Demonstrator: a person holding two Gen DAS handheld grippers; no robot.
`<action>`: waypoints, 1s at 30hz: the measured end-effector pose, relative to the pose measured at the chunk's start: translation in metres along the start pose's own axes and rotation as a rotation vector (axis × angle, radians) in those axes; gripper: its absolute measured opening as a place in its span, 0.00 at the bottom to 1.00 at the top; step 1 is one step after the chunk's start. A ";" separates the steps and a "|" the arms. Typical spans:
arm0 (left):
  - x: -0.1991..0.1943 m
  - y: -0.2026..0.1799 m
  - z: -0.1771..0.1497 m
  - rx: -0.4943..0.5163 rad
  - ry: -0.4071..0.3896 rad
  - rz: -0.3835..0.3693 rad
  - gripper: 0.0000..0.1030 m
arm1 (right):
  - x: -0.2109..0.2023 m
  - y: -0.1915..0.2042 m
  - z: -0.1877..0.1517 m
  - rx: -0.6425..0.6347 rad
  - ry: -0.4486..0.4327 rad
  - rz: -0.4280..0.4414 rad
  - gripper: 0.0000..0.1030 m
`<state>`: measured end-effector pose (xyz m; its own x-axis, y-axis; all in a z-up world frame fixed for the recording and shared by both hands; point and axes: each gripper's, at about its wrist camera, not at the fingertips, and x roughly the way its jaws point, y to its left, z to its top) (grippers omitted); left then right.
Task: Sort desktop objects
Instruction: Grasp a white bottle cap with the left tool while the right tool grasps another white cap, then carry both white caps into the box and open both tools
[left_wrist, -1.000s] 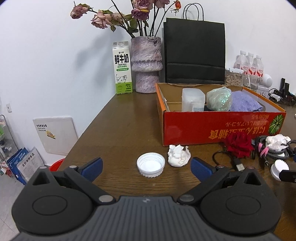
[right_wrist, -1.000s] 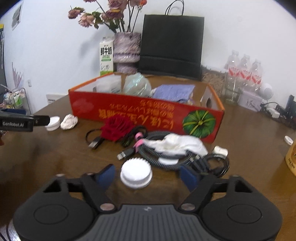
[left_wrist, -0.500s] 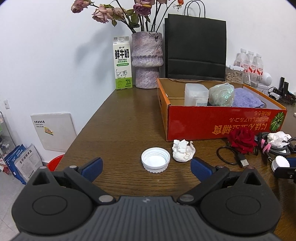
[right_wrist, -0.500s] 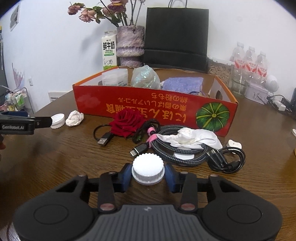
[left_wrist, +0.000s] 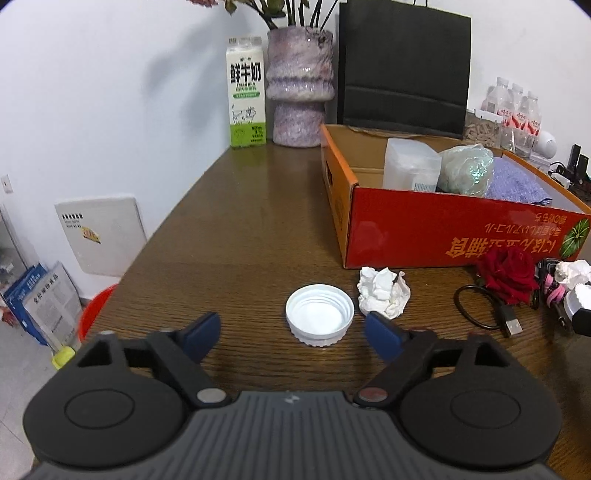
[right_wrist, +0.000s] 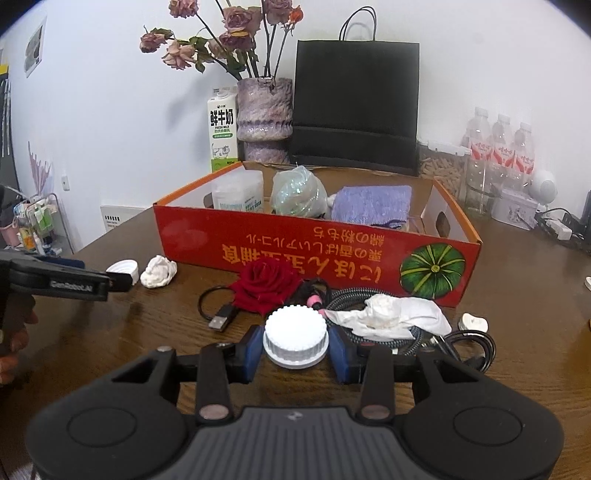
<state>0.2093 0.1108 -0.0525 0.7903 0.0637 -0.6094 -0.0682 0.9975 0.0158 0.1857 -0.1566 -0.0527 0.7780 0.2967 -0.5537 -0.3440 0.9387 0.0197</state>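
Dark wood-grain tabletop (left_wrist: 236, 236) runs up to a white wall, where a milk carton (left_wrist: 246, 92), a mottled purple vase (left_wrist: 299, 88) and a black paper bag (left_wrist: 404, 66) stand in a row. On it, an upturned white cap (left_wrist: 319, 319) with a ribbed rim and hollow inside lies flat, just beside a crumpled white tissue (left_wrist: 384, 293). The left hand-held gripper (left_wrist: 291, 332) is spread, its jaws just now narrowing toward that cap without touching it. The right hand-held gripper (right_wrist: 295, 349) pinches a second white ridged lid (right_wrist: 295, 336) by its sides, dome up. Ahead of it sit a red rose (right_wrist: 266, 284), tangled cables (right_wrist: 436, 339) under a wrinkled tissue (right_wrist: 391, 314), and an orange-red cardboard box (right_wrist: 317, 254) holding a plastic tub, a bagged bundle and a purple cloth.
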 end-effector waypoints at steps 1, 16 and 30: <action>0.002 0.000 0.001 -0.006 0.005 -0.005 0.78 | 0.001 0.000 0.000 0.000 -0.001 0.000 0.37; 0.001 -0.007 0.001 0.021 -0.033 -0.027 0.40 | 0.000 -0.002 0.003 0.011 -0.017 0.006 0.37; -0.029 -0.035 0.018 0.035 -0.122 -0.082 0.40 | -0.008 -0.018 0.021 0.021 -0.079 -0.008 0.37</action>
<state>0.2000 0.0741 -0.0208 0.8607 -0.0173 -0.5088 0.0192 0.9998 -0.0016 0.1963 -0.1718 -0.0313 0.8199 0.3014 -0.4867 -0.3274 0.9443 0.0332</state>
